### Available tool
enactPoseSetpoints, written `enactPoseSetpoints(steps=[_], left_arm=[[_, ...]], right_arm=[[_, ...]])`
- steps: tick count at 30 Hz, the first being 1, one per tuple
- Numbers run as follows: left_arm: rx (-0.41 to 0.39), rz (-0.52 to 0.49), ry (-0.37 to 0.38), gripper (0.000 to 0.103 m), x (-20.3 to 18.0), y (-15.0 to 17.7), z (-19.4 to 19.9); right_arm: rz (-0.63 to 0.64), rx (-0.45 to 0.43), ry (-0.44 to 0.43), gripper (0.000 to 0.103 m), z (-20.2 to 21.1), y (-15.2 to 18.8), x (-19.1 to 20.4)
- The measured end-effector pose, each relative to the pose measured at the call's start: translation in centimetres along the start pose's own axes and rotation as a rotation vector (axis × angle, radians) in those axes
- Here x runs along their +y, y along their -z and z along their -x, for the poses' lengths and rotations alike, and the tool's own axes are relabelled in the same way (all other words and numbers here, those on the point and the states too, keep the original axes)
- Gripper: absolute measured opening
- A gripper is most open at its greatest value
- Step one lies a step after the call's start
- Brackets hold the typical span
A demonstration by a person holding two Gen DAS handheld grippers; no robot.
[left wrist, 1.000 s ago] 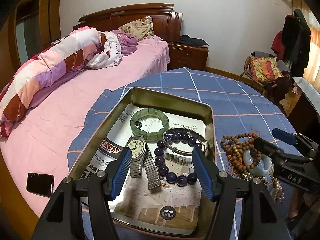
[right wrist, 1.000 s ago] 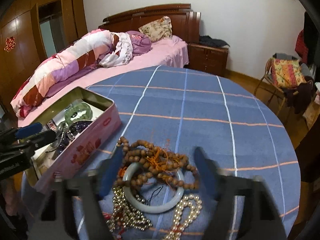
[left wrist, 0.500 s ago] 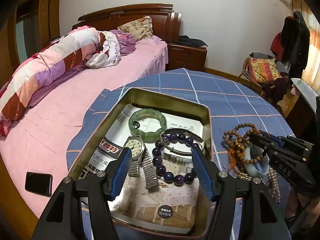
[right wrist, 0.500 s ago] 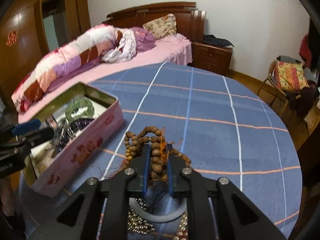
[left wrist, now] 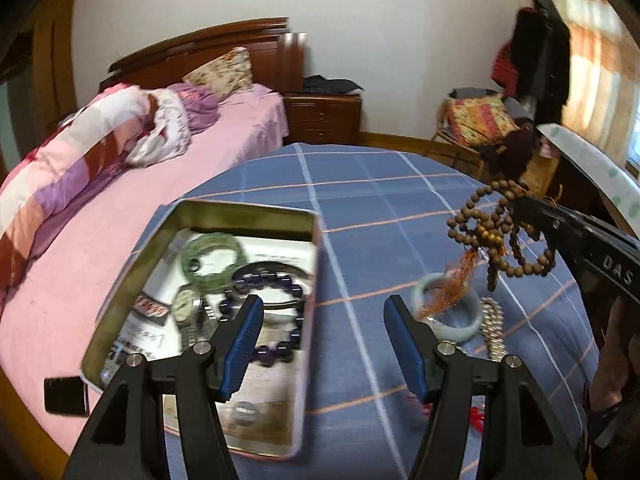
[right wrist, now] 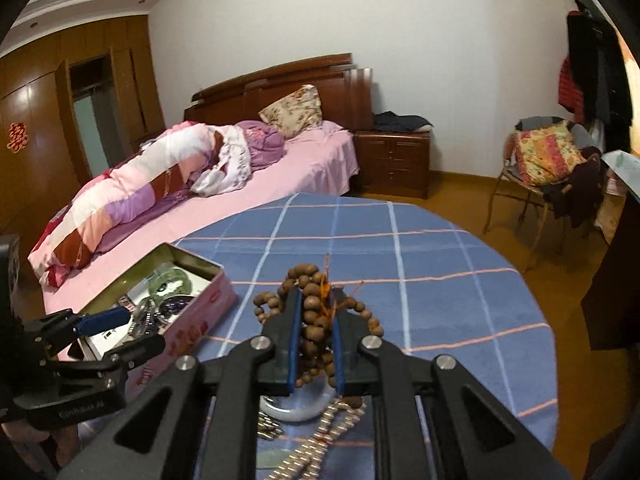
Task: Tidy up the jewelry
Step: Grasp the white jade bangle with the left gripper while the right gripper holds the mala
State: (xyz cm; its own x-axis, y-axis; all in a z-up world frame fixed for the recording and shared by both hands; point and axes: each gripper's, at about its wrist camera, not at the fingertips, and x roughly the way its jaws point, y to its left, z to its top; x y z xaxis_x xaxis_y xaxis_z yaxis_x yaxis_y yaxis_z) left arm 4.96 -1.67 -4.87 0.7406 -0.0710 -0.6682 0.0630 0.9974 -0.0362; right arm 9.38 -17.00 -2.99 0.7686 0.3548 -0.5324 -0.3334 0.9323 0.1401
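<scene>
Left wrist view: the left claw [left wrist: 322, 338] gapes with nothing between its pads, above the near right edge of the tin [left wrist: 248, 212] on the blue checked tabletop [left wrist: 380, 208]. At right the wooden bead string [left wrist: 500, 236] dangles above a pale bangle [left wrist: 448, 312].

Right wrist view: the right claw [right wrist: 316, 344] is clamped on the wooden bead string [right wrist: 312, 320], lifted off the tabletop [right wrist: 420, 248]; the tin [right wrist: 192, 304] sits left.

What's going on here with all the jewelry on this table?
A person is sorting jewelry with two handheld grippers. The right gripper is shut on a brown wooden bead strand, held above the blue checked tablecloth. The left gripper is open and empty, near the tin box that holds bracelets and a watch.
</scene>
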Motion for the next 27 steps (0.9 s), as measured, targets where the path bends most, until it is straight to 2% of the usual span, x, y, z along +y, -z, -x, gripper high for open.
enactPoseSetpoints(steps=[8,15,19,23,24,26,27], left_arm=[[0.040,-0.089,0.021,0.063,-3.4,-0.1,-2.3],[0.084,-0.115,0.114,0.063,-6.0,-1.1,-5.0],[0.145,-0.151,0.047,0.063,-7.3,-1.1,-7.7],[0.177,-0.134,0.027,0.063,-6.8,-0.9,-9.0],[0.181,-0.136,0.029,0.061,-6.7,-0.8,-9.1],[0.196,-0.135,0.049,0.039,-6.6,-0.6,-9.2],[0.199,-0.132,0.055,0.032,-6.6,-0.7,-9.2]], right_arm=[[-0.094,-0.008,0.115,0.016,0.5,0.7,-4.0],[-0.152,0.033,0.152,0.016,-1.0,1.9,-6.1],[-0.150,0.043,0.136,0.016,-1.1,2.5,-6.1],[-0.143,0.043,0.120,0.016,-0.8,2.6,-6.0],[-0.141,0.044,0.117,0.016,-0.8,2.6,-5.9],[-0.143,0.045,0.110,0.016,-0.9,2.7,-6.0],[-0.143,0.046,0.107,0.016,-0.9,2.8,-6.1]])
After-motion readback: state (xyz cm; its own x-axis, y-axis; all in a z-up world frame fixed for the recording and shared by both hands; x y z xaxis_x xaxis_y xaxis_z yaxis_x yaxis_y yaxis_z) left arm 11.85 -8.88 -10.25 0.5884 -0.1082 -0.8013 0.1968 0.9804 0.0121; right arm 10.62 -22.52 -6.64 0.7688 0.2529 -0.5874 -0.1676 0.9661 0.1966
